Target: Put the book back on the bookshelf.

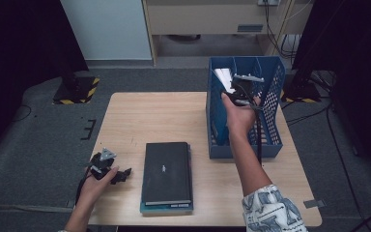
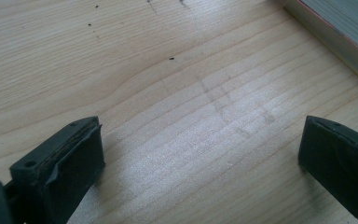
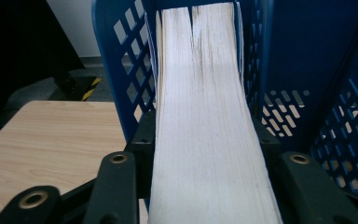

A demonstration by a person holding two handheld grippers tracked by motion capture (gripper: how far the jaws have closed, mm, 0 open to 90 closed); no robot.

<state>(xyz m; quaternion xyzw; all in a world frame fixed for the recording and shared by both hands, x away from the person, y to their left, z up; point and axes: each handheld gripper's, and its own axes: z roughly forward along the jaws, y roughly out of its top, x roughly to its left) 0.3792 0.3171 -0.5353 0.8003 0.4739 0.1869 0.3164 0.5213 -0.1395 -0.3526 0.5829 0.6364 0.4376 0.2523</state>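
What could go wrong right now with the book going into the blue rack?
1. The right hand-held gripper has the book between its jaws by the page edges, which already split near the top; the pages could fan out or slip.
2. The book sits close to the blue rack wall and could catch on its lattice.
3. The rack is light-looking; a push might shift it toward the table edge.

Left gripper [image 1: 110,170] low, fingers [image 2: 70,158] spread wide; right gripper [image 1: 242,90] raised at arm's length, fingers [image 3: 142,140] flanking pale page edges
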